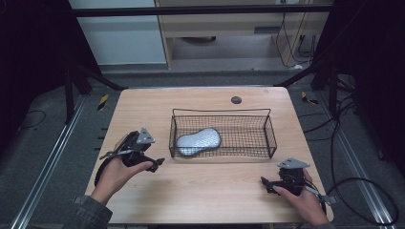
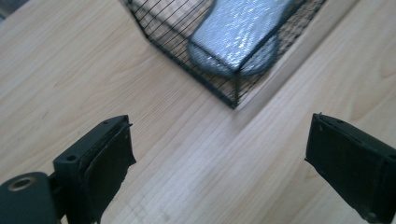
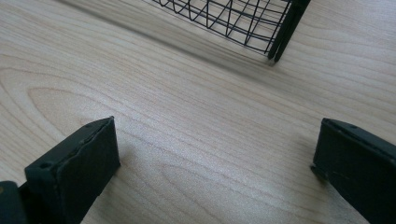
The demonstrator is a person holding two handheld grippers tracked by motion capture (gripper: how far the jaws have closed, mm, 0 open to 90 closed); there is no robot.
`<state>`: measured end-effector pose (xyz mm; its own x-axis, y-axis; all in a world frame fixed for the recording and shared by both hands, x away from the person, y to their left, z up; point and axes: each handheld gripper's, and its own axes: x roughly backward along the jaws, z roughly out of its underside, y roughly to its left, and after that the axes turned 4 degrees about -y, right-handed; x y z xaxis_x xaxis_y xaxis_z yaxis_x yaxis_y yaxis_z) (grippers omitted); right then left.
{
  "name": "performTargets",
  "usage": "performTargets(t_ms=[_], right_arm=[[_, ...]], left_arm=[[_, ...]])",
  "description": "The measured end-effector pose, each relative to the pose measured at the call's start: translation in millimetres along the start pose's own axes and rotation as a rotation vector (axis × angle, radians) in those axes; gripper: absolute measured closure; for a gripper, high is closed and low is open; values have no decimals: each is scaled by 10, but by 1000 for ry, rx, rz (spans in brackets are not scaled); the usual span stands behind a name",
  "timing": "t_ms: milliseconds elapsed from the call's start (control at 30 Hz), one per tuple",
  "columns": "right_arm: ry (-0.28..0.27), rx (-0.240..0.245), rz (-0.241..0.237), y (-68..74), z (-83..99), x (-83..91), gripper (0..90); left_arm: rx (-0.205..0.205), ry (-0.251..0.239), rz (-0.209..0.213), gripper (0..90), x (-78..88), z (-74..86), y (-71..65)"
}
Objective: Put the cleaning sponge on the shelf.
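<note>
silvery pouch (image 1: 198,141) (peanut-shaped) in basket (image 1: 269,130)

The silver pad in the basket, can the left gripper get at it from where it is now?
Probably yes. The left gripper sits open just outside the basket corner nearest the pad, and the basket top is open. The mesh wall blocks a straight approach, so it would likely need to go over the rim.

High view overhead; 2 low tool views close on table (image 1: 200,186), sharing basket (image 1: 270,133).
</note>
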<state>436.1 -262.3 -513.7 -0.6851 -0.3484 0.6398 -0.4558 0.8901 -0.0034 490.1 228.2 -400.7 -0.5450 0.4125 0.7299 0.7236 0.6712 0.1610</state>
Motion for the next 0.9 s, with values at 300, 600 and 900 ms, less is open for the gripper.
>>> performTargets(t_ms=[300, 600, 900], right_arm=[[0, -1, 1, 2, 1, 0, 4], [0, -2, 0, 3, 1, 0, 4], [1, -2, 1, 3, 1, 2, 4]], left_arm=[[119, 33, -26, 47, -193, 322, 312], [185, 42, -29, 42, -452, 553, 447], [240, 47, -58, 42, -621, 660, 556]])
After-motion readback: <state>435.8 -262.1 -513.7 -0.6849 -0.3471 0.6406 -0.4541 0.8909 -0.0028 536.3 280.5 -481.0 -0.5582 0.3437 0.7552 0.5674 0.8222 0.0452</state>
